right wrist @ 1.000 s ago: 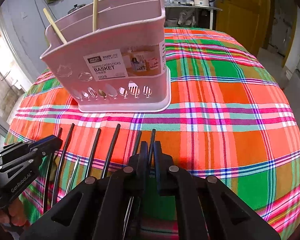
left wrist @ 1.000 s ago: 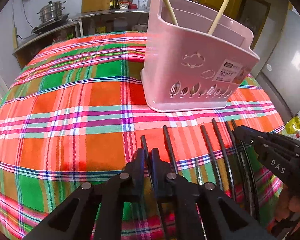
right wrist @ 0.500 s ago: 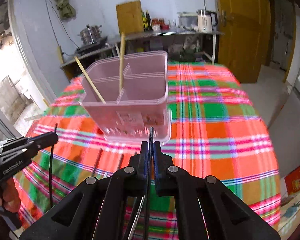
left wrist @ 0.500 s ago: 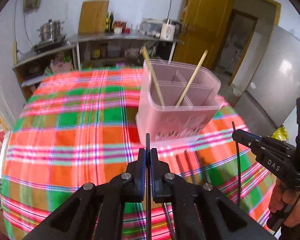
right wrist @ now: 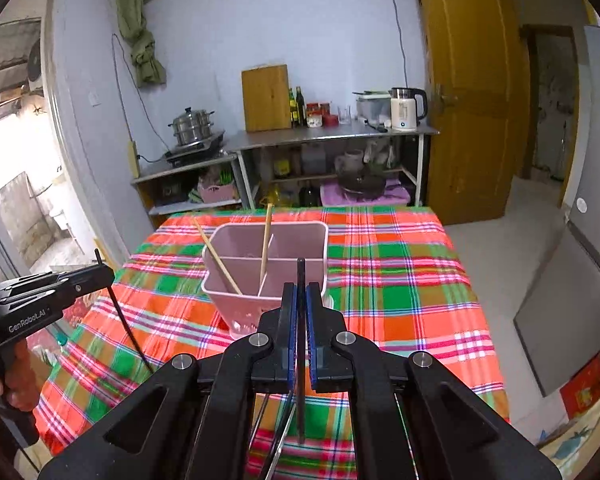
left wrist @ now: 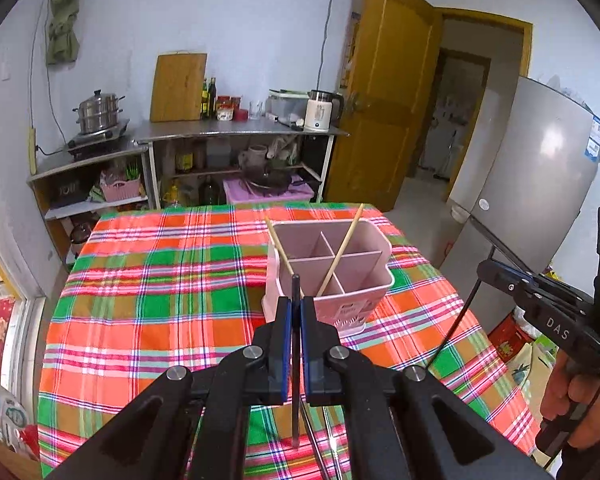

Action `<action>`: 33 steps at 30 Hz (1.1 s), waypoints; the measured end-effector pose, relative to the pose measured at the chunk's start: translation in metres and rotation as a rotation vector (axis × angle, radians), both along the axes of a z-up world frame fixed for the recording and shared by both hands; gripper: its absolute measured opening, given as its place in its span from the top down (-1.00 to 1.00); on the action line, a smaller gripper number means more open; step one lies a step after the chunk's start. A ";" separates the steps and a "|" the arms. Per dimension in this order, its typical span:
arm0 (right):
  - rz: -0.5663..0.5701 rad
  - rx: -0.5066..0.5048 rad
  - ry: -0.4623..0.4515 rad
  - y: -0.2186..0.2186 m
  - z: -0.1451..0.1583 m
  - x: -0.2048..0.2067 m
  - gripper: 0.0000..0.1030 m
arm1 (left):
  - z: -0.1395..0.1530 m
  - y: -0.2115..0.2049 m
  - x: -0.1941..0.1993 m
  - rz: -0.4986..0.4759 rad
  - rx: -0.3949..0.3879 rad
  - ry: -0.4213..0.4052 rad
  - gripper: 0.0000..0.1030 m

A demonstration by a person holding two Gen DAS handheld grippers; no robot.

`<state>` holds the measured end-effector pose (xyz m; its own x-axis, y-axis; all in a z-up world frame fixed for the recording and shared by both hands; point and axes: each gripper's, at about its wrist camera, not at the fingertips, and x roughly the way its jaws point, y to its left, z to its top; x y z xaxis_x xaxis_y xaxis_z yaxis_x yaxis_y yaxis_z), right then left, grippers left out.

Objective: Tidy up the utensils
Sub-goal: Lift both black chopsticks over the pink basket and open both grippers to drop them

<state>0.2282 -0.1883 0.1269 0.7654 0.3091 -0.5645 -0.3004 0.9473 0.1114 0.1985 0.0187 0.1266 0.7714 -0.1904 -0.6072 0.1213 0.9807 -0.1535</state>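
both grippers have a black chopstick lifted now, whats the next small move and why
Probably carry both forward until they hang over the pink basket. The left gripper is shut on a black chopstick and the right gripper on another, both lifted clear of the plaid tablecloth. The basket stands ahead with open compartments, two wooden chopsticks already inside.

A pink divided basket (left wrist: pixel 352 280) stands upright on the plaid worktop (left wrist: pixel 140 300), two pale wooden chopsticks (left wrist: pixel 340 252) leaning inside toward eleven and one o'clock. Each hand-held gripper pinches one black chopstick (left wrist: pixel 295 360), near vertical.
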 end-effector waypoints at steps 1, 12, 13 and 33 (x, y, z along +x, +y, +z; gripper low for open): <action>0.000 0.001 -0.004 -0.001 0.001 -0.001 0.92 | 0.003 0.000 0.000 0.000 -0.001 -0.004 0.92; 0.019 0.011 -0.034 0.002 0.014 -0.010 0.92 | 0.027 0.001 -0.001 -0.024 -0.022 -0.017 0.93; 0.025 0.014 -0.040 0.003 0.017 -0.010 0.92 | 0.028 0.001 0.000 -0.027 -0.025 -0.014 0.92; 0.064 0.108 -0.205 0.028 0.091 0.011 0.92 | 0.129 -0.007 0.030 -0.057 -0.056 -0.161 0.93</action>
<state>0.2393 -0.1601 0.2183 0.8374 0.4108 -0.3607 -0.3862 0.9115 0.1415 0.2284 0.0112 0.2554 0.8446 -0.2670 -0.4641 0.2039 0.9619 -0.1822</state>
